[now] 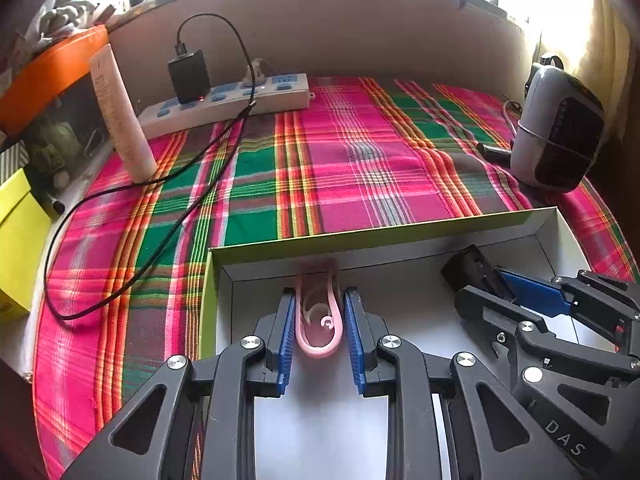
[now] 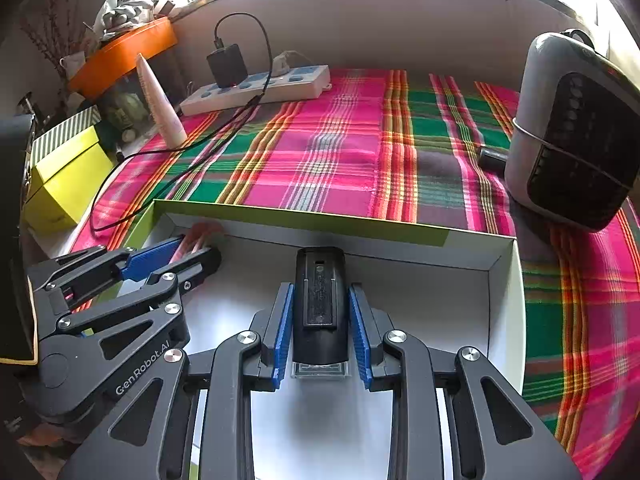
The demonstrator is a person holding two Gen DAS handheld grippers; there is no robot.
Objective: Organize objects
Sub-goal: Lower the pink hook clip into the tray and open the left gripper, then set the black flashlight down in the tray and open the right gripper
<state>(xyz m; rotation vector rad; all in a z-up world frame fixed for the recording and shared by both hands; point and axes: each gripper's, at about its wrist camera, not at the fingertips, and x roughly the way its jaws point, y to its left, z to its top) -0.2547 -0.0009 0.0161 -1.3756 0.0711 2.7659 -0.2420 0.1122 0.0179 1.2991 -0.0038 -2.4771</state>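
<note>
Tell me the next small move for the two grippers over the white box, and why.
Probably lower both a little and open the jaws. The left gripper holds the pink clip and the right gripper holds the black device, both already inside the walls of the white box. Whether either item touches the floor of the box is unclear, so ease down before releasing.

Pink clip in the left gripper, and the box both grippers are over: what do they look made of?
Pink clip: looks like glossy, slightly translucent moulded plastic, thin smooth curved strips.
Box: seems to be matte cardboard, white inside, yellow-green outside, with thin straight walls and folded corners.
</note>
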